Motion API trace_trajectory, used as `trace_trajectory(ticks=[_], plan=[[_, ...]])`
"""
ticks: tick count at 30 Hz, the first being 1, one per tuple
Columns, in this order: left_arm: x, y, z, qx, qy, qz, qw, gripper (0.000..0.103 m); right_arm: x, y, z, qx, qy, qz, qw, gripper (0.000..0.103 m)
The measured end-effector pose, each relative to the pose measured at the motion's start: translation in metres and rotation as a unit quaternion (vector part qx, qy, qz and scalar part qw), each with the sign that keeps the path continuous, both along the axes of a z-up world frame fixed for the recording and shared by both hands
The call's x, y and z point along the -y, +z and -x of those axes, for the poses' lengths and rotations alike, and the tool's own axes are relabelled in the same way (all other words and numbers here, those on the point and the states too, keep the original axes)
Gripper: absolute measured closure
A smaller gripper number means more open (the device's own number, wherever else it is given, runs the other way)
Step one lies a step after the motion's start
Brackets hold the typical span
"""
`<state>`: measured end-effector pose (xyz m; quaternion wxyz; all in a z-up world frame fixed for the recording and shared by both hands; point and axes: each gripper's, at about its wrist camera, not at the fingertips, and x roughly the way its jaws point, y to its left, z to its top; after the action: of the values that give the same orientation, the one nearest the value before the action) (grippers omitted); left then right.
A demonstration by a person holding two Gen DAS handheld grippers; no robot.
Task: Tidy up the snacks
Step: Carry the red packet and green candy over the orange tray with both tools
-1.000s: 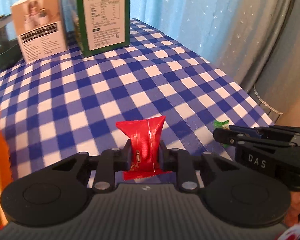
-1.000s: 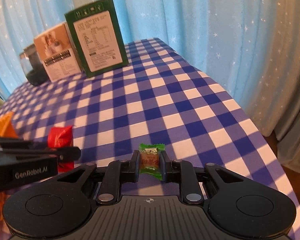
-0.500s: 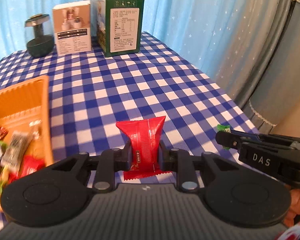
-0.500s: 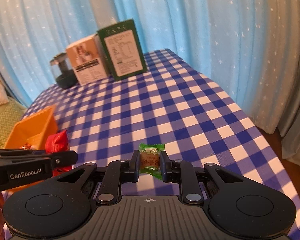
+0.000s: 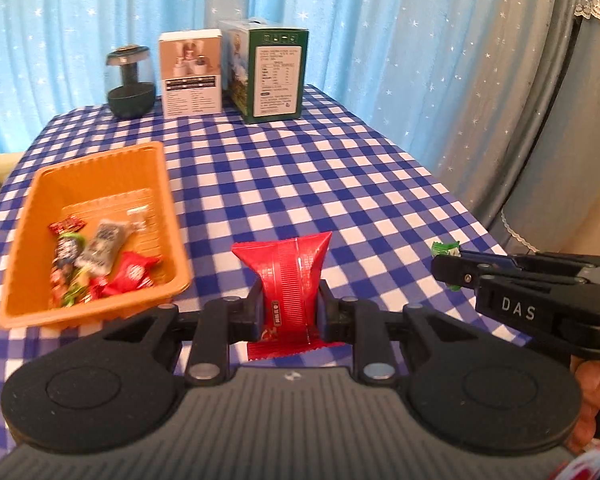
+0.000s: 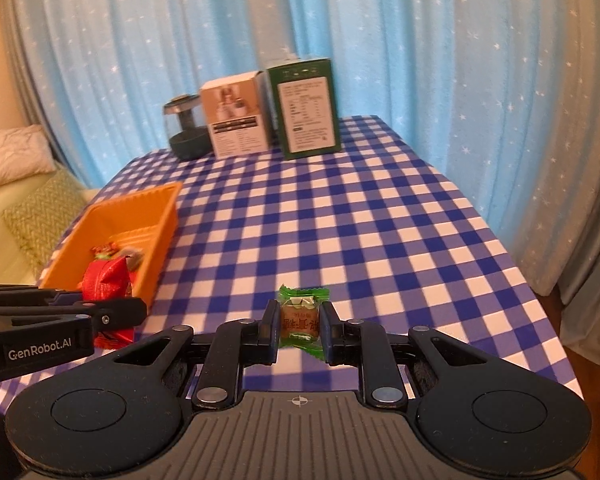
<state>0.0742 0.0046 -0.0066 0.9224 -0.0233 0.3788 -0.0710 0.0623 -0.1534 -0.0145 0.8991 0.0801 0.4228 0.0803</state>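
Observation:
My left gripper (image 5: 287, 307) is shut on a red snack packet (image 5: 288, 276), held upright above the checked table, just right of the orange basket (image 5: 171, 216). The basket holds several wrapped snacks (image 5: 96, 256). My right gripper (image 6: 300, 320) is shut on a small green-wrapped candy (image 6: 301, 316), held above the table's near middle. In the right wrist view the left gripper (image 6: 112, 312) with its red packet (image 6: 106, 280) shows at the left, in front of the basket (image 6: 162, 220). In the left wrist view the right gripper (image 5: 448, 266) shows at the right with the candy's green tip (image 5: 445, 248).
At the table's far edge stand a green box (image 5: 274, 76), a white and tan box (image 5: 191, 74) and a dark round jar (image 5: 130, 80). Blue starred curtains hang behind. The table's right edge (image 5: 472, 216) drops off beside a grey curtain. A sofa with cushions (image 6: 20, 184) is to the left.
Both grippers have risen and pulled back from the table, each still holding its snack. The orange basket and its contents have come into full view on the left.

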Motion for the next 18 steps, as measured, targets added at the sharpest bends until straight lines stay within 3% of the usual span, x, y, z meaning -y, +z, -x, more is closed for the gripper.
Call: trace_trajectory(ticks=[18], plan=[[-0.069,0.008,0.065,0.001,0.083,-0.003,0.9966,0.081,-0.077,0.011,0.022,0.002,0.091,-0.015,0.996,0.082]])
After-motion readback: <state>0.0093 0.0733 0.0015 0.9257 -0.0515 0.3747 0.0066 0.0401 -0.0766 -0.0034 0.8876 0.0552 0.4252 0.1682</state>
